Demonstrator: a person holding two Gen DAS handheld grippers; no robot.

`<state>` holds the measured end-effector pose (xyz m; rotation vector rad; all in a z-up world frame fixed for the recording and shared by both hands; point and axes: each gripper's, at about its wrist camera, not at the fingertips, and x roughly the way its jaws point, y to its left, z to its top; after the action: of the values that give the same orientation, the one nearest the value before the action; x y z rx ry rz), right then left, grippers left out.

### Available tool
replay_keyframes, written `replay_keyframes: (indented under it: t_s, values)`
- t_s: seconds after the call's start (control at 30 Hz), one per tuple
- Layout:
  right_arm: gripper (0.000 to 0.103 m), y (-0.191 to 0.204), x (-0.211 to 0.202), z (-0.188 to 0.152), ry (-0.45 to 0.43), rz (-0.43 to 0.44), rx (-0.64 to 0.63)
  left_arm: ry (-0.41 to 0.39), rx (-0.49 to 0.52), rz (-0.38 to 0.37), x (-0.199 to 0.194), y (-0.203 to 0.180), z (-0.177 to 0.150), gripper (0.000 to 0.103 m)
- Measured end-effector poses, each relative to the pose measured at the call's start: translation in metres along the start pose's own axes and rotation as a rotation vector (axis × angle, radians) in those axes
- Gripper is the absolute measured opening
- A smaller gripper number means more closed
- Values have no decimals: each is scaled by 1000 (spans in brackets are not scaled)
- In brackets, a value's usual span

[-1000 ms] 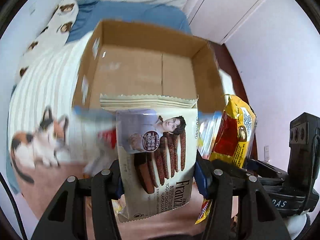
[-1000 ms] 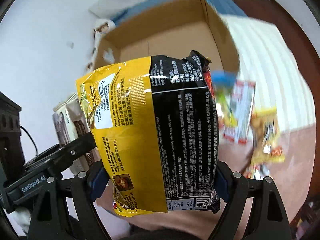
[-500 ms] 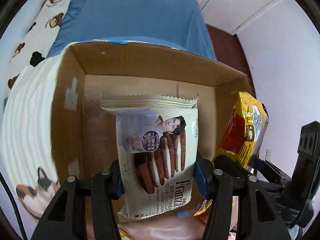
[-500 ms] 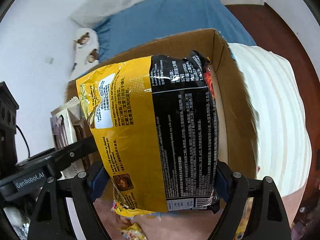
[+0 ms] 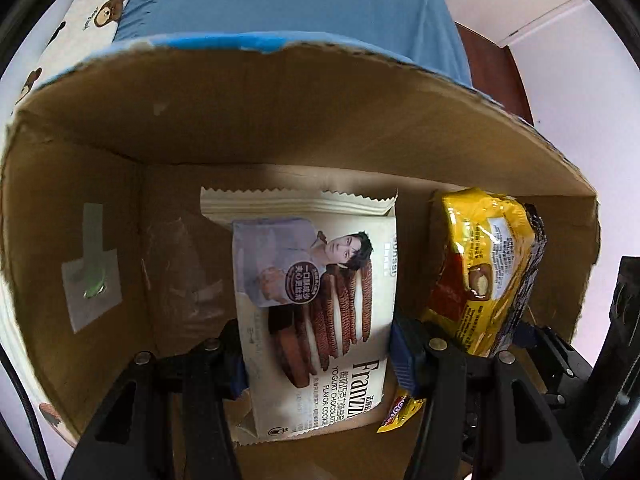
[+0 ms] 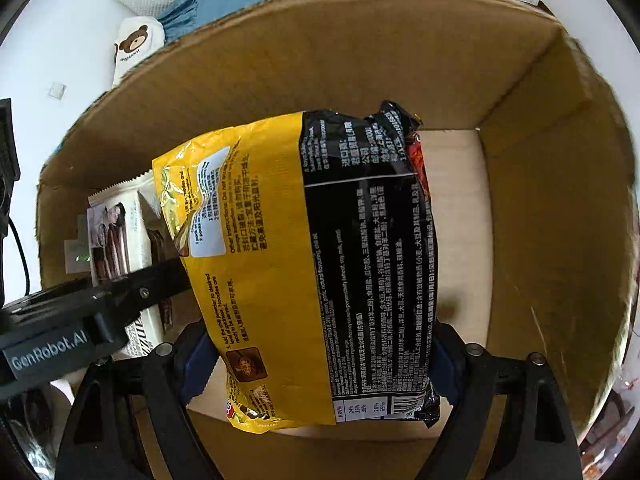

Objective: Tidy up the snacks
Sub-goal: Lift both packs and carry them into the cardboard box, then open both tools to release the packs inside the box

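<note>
We've got both tongs down inside the cardboard box (image 5: 280, 120), left tongs (image 5: 316, 354) pinching the cream cookie pack (image 5: 316, 300), right tongs (image 6: 320, 364) pinching the yellow-and-black noodle packet (image 6: 320, 264) just beside it.

The left gripper (image 5: 316, 354), a black two-finger tool with blue pads, points steeply down, its jaws closed on the sides of a cream flat cookie packet (image 5: 316, 300) that stands upright between them. The right gripper (image 6: 320, 356), of the same black build with blue pads, also points steeply down just beside it; its jaws stand wider and clamp the lower part of a yellow and black noodle bag (image 6: 304, 264). In the right wrist view the left gripper's black finger reaches in from the left edge, close to the bag
</note>
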<state>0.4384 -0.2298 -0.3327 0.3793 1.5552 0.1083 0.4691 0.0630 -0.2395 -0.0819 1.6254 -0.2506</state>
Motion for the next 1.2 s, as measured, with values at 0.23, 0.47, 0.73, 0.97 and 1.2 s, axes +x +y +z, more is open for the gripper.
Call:
replay_keyframes:
  t_s: [0.23, 0.47, 0.73, 0.97, 1.2]
  values:
    - [98, 8, -7, -3, -6, -30, -56, -71, 24, 16, -19, -26, 2, 87]
    - [98, -4, -32, -20, -35, 17, -44, -152, 45, 8, -47, -35, -19, 89]
    - [98, -18, -68, -67, -133, -11, -64, -276, 73, 68, -84, -46, -73, 89]
    - [98, -20, -123, -102, -284, -55, -75, -427, 106, 120, -122, -55, -130, 89]
    - [98, -16, -164, -146, -402, -68, -107, -525, 101, 130, -153, -55, -186, 89]
